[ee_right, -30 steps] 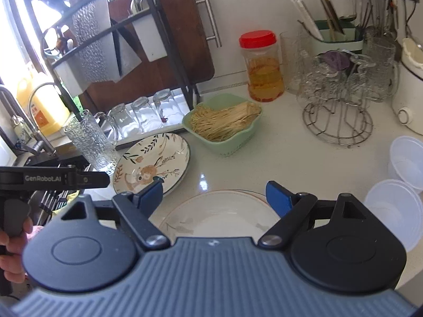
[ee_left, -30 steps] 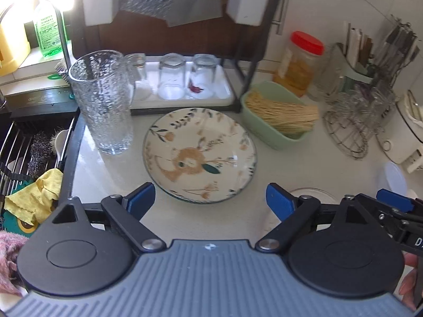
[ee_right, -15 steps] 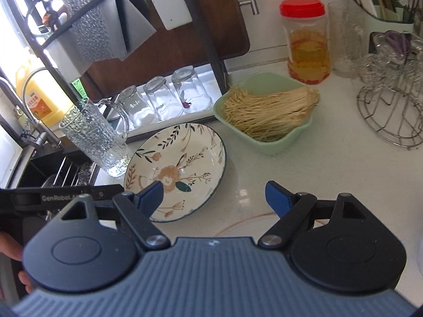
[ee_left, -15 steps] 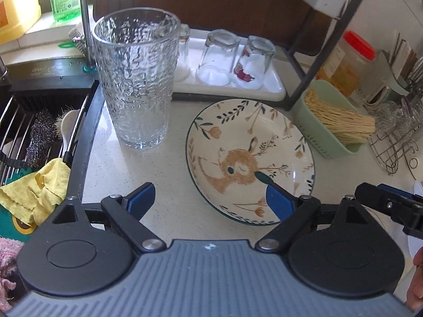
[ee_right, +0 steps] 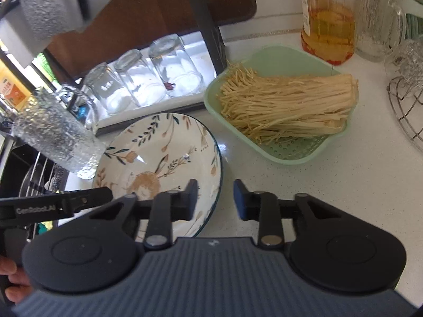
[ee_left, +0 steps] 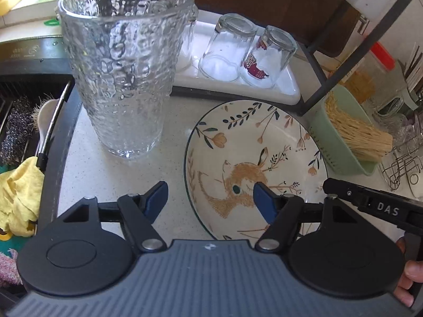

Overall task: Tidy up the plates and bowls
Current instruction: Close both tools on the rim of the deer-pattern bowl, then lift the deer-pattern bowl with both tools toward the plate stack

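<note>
We find the floral plate [ee_left: 253, 163] flat on the counter [ee_right: 330, 185], its near rim straddled by both tools. Our left gripper [ee_left: 208, 198] has just been closing, its jaws still spread across the left rim; our right gripper [ee_right: 215, 198] has narrowed sharply around the right edge without yet pinching it. Any sideways nudge risks toppling the tall textured glass [ee_left: 124, 66] just beside the plate.

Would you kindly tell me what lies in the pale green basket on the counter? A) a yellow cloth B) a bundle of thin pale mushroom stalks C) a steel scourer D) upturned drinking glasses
B: the green basket holds a bundle of thin pale stalks lying across it, to the right of the patterned plate.
</note>
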The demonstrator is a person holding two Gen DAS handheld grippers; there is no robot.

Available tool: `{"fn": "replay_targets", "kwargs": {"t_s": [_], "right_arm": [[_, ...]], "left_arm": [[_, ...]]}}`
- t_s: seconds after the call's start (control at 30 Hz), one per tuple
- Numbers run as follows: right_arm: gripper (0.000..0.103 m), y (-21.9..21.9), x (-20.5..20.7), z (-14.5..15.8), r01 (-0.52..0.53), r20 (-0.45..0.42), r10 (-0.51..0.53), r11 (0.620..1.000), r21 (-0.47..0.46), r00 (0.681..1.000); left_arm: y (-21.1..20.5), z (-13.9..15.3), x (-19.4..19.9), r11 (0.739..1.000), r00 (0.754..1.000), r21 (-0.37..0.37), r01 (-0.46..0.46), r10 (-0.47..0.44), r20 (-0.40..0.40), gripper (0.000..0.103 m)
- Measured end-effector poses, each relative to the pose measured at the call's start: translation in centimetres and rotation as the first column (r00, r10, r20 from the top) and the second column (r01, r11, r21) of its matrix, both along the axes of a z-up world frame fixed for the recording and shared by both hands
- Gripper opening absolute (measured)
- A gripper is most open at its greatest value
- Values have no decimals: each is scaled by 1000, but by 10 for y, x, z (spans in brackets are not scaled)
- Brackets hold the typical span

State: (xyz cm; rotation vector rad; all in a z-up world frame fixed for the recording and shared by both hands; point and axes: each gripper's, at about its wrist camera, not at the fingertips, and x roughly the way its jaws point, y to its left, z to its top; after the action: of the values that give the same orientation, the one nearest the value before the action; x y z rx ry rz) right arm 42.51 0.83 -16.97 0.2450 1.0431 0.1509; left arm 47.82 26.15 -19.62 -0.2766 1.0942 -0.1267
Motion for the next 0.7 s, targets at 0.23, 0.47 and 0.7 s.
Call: {"fn": "replay_targets", "kwargs": {"t_s": [0.23, 0.47, 0.7], "right_arm": [[22, 4, 17, -9, -26, -9, 26, 1000, 6, 1000], [18, 10, 30, -20, -79, -22, 79, 997, -4, 997], [17, 6, 35, -26, -81, -20, 82, 996, 20, 996]], "left_arm": [[2, -8, 16, 1000, 1000, -29, -10, 10, -7, 52], [14, -10, 25, 995, 996, -49, -84, 83, -15, 37], [9, -15, 32, 996, 997, -41, -74, 73, -10, 37]]}}
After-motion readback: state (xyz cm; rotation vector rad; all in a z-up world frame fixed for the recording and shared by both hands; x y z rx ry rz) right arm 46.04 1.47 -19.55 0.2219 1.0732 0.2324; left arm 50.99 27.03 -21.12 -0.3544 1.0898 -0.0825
